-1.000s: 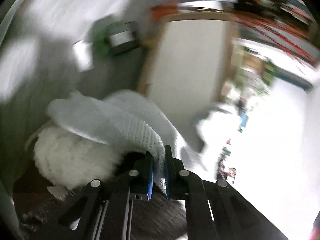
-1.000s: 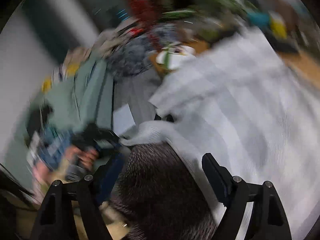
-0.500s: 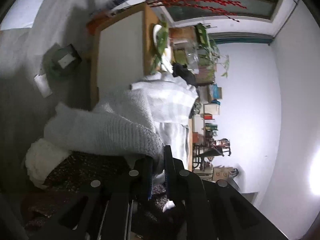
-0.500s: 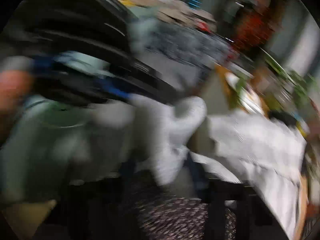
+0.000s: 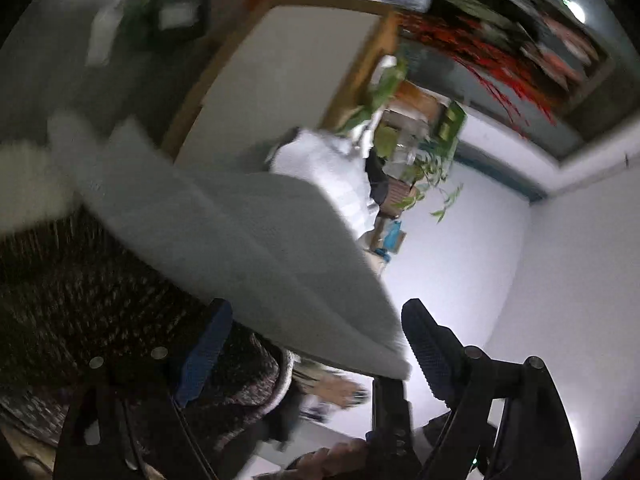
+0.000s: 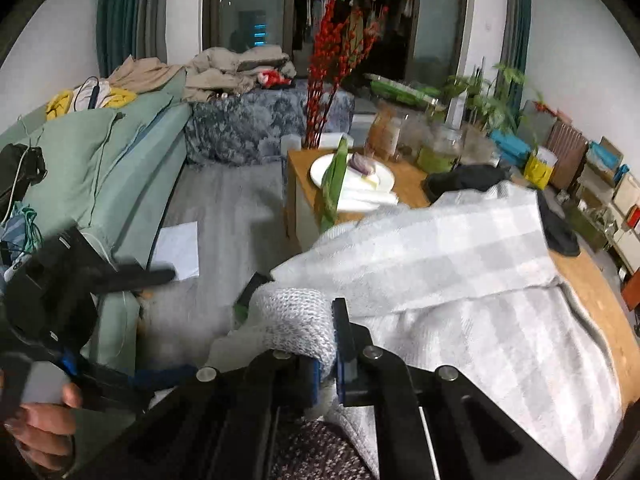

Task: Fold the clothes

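Sweater (image 6: pixel 460 280), pale grey-white knit with a faint check: draped over the wooden counter (image 6: pixel 600 292), one ribbed edge lifted off the near side. Right gripper (image 6: pixel 326 344): jaws closed on that ribbed edge, knit bunched between the blue pads. Left gripper (image 5: pixel 316 344): jaws spread wide, nothing clamped; a blurred panel of the same sweater (image 5: pixel 240 248) crossing just above the gap, contact not discernible. Dark speckled fabric (image 5: pixel 80 280) below the left jaws, identity unclear.

Likely step in hand: carrying the gripped edge over the body to form a fold.

Recommended handling:
- Keep right jaws clamped on the ribbing; loose knit probably stretches and slips if only a few loops are held.
- Move in a low arc across the sweater, holding the edge taut but not pulled, to avoid dragging the whole garment along the counter.
- Bring left jaws to a matching edge before laying down, so both corners land level.
- Watch the plate (image 6: pixel 352 176), jars (image 6: pixel 436 148) and red-berry branches (image 6: pixel 332 52) at the far end of the counter; risk of sweeping them with trailing cloth.
- Release only once the edge rests flat.
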{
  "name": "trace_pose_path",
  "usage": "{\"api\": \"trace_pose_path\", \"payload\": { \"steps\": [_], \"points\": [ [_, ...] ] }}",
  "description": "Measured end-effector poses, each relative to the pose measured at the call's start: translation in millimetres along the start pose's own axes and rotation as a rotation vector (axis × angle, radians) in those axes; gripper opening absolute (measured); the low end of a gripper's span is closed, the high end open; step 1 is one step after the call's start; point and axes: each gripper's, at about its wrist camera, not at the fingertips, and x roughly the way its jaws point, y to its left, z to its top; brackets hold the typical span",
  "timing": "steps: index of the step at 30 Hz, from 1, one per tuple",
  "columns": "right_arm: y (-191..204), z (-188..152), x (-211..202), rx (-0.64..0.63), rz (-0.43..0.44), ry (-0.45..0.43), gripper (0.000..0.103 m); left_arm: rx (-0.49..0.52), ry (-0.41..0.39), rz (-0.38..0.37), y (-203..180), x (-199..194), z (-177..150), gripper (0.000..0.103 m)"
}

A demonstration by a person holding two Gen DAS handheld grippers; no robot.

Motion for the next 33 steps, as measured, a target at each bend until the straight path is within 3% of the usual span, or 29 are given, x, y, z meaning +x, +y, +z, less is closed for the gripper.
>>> {"api": "trace_pose_path", "payload": {
  "steps": [5, 8, 10, 14, 15, 21, 29, 32, 33],
  "points": [
    [10.6, 16.5, -5.8, -0.002, 0.073, -0.054, 0.006, -0.149, -0.035, -0.07, 26.4, -13.0, 11.3, 0.086],
    [18.1, 21.4, -10.4, -0.039, 0.088, -0.078, 0.006, -0.187, 0.057, -0.068, 30.4, -17.5, 28.3, 0.086],
    [20.0, 22.2, -12.2, -0.052, 0.095, -0.08, 0.006, -0.175, 0.116, 0.044, 26.9, -24.1, 42.5, 0.086],
    [18.5, 17.2, -13.8, -0.067, 0.096, -0.066, 0.006, -0.027, 0.16, 0.417, 4.9, -35.0, 68.7, 0.084],
    [19.4, 14.5, -15.9, -0.076, 0.101, -0.059, 0.006, -0.014, 0.162, 0.464, 0.7, -33.9, 74.0, 0.081],
    [23.9, -7.6, -23.4, -0.105, 0.099, -0.022, 0.006, 0.025, 0.23, 0.669, -11.9, 3.7, 95.7, 0.067],
    [18.0, -34.4, -27.2, -0.079, 0.08, 0.034, 0.006, 0.068, 0.303, 0.943, -6.0, 53.5, 109.0, 0.061],
    [14.0, -38.5, -26.6, -0.053, 0.099, 0.043, 0.006, 0.091, 0.322, 1.045, -2.6, 61.0, 110.3, 0.05],
    [12.9, -39.6, -26.0, -0.044, 0.106, 0.046, 0.006, 0.1, 0.326, 1.065, -2.6, 60.5, 111.2, 0.042]
  ]
}}
